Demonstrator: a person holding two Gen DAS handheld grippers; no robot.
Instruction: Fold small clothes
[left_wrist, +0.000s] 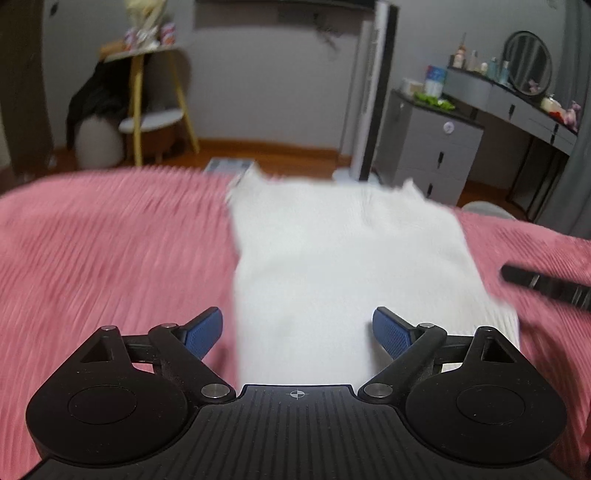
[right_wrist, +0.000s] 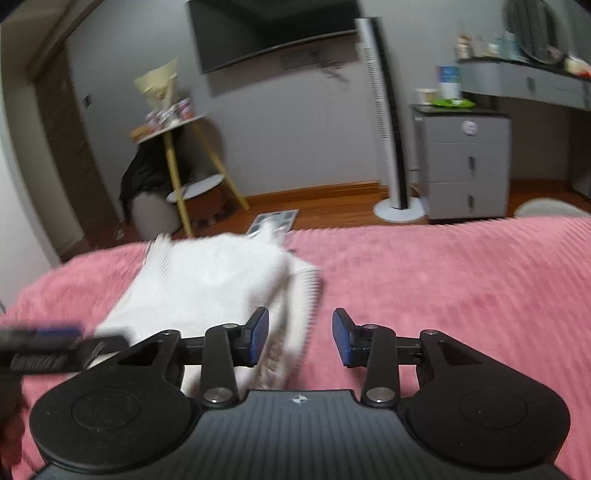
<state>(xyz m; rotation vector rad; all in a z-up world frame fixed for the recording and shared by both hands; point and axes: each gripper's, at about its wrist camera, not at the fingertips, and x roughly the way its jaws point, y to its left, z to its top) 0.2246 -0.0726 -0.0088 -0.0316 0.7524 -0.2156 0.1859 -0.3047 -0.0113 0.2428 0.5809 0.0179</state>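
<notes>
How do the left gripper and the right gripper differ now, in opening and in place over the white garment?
The left gripper is spread wider than the right gripper. The left gripper faces the middle of the white garment; the right gripper is at its right edge, mostly over the pink blanket. Both are open and hold nothing.

A pink fuzzy blanket (right_wrist: 461, 280) was spread over the bed. Behind it, a tall white fan (right_wrist: 386, 118) was stood on the wood floor (right_wrist: 332, 206), just beside a grey set of drawers (right_wrist: 467, 166). A dark TV (right_wrist: 273, 33) was hung on the wall. A yellow-legged shelf (left_wrist: 159, 96) was seen near a round mirror (left_wrist: 528, 61).
</notes>
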